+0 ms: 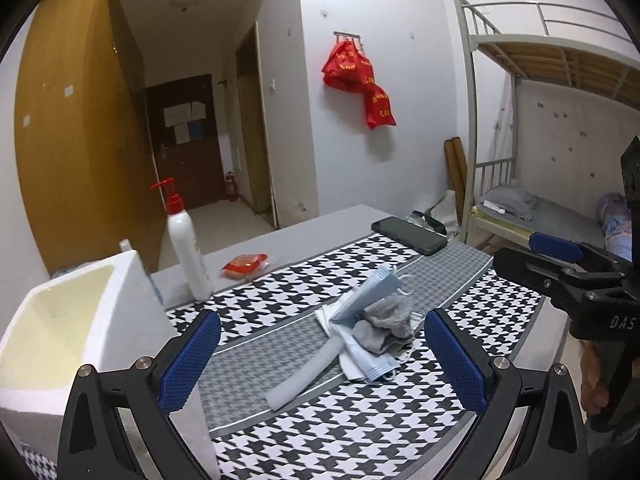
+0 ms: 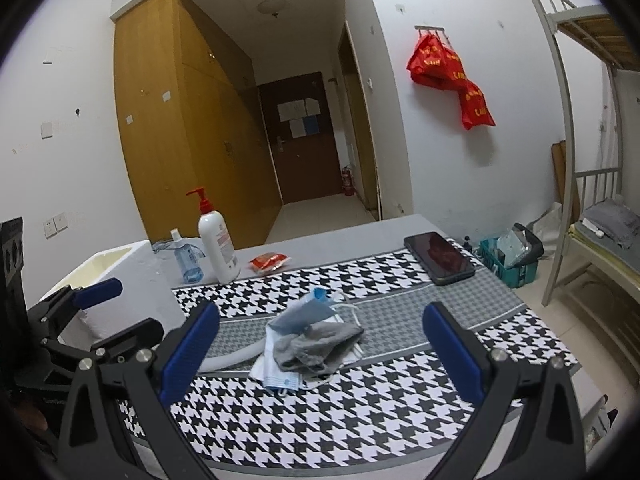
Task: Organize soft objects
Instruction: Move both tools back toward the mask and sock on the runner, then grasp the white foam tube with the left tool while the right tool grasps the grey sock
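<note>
We hold both the left hand-held gripper [image 1: 322, 354] and the right hand-held gripper [image 2: 320, 346] wide, empty; grey sock [image 2: 320, 346] atop face masks [image 2: 280, 376] at twelve o'clock.

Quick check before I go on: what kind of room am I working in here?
Most likely a dorm-style bedroom. A metal bunk bed stands on one side, tall wooden wardrobes line the opposite wall, and a short hallway leads to an entry door with notices stuck on it.

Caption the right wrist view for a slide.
Open right gripper faces a pile of face masks and a grey sock on a houndstooth mat.
</note>
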`<state>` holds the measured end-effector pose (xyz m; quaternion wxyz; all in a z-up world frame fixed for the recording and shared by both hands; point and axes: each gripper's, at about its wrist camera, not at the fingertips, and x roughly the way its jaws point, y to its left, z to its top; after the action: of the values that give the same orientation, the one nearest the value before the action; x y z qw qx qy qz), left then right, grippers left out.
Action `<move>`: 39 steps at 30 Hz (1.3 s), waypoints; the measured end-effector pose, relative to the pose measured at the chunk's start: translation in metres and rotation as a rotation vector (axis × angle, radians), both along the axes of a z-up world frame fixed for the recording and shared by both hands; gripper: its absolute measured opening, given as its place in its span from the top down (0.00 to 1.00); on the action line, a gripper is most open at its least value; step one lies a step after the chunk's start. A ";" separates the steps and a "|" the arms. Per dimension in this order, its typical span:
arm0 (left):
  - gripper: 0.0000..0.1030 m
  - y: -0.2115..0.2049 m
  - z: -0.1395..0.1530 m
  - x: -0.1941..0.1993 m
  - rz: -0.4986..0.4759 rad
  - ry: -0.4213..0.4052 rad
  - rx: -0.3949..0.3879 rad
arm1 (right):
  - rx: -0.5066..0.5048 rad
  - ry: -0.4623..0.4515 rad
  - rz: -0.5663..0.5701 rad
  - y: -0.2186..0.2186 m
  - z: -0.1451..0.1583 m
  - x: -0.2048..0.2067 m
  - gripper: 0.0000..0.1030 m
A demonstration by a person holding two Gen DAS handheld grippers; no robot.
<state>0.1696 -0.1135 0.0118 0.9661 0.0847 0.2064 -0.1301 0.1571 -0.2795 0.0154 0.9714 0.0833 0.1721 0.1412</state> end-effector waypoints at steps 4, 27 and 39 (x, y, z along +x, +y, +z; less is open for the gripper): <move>0.01 -0.004 -0.007 0.008 -0.003 0.025 -0.003 | -0.007 0.014 0.005 -0.003 -0.004 0.005 0.00; 0.01 0.010 -0.057 0.064 -0.007 0.222 -0.039 | -0.070 0.177 0.085 0.010 -0.045 0.052 0.00; 0.06 0.019 -0.075 0.080 0.047 0.275 -0.033 | -0.042 0.265 0.170 0.018 -0.062 0.077 0.00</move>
<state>0.2501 -0.0946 -0.0632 0.9327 0.0452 0.3366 -0.1214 0.2337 -0.2611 -0.0471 0.9262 0.0660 0.3079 0.2072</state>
